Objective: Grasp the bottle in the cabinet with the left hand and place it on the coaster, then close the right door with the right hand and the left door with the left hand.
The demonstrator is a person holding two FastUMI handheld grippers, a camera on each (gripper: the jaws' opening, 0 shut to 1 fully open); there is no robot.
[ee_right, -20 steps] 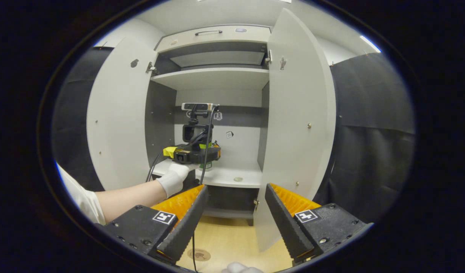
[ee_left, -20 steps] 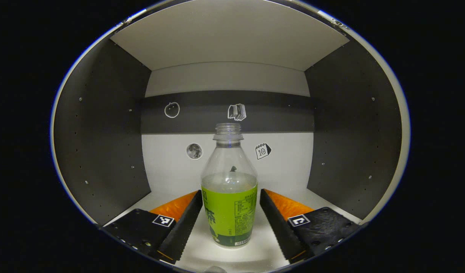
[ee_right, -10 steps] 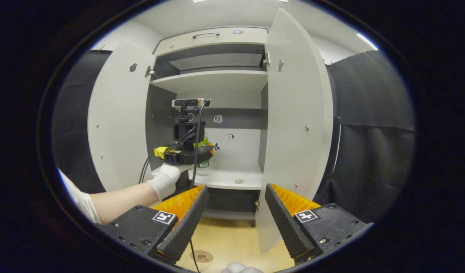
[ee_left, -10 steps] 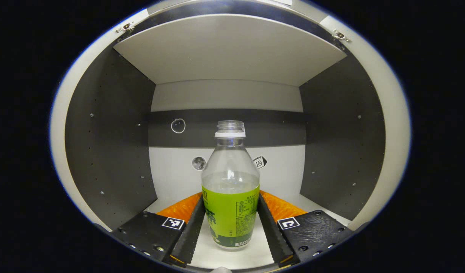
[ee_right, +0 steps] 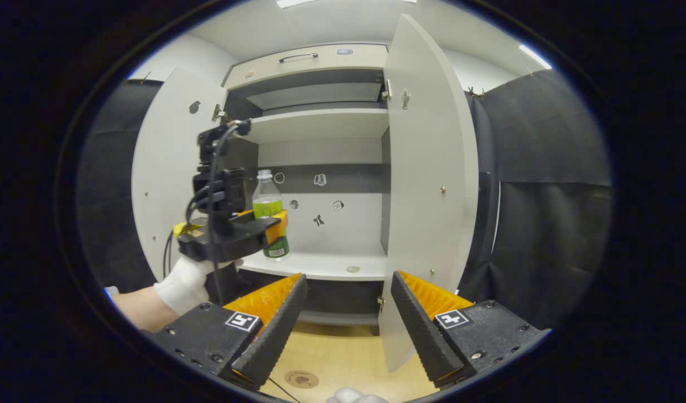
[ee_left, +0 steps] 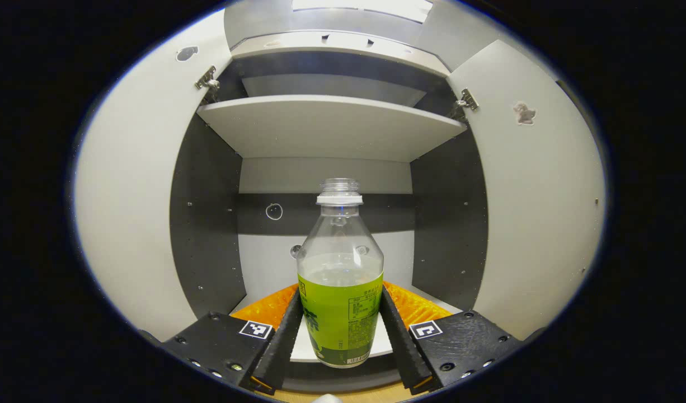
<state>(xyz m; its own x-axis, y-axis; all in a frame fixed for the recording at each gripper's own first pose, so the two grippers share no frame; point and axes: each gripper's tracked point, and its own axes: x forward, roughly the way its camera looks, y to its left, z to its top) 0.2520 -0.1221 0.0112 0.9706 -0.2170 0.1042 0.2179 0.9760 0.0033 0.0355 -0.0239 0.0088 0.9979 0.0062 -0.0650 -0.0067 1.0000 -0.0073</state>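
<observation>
Left gripper (ee_left: 339,330) is pinching the bottle (ee_left: 340,280) at its label: half-full, uncapped, thin plastic, so probably squishy and spillable. Right gripper (ee_right: 347,327) is hanging spread open.

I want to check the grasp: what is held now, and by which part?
The left gripper holds the bottle by its labelled lower body; the right gripper holds nothing.

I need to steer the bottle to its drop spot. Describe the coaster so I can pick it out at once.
Start at the open cabinet and look down past its bottom edge to the wooden surface in front. The coaster lies flat there, near the right gripper: a small round tan disc with a dark printed design, the one loose thing on that surface.
</observation>
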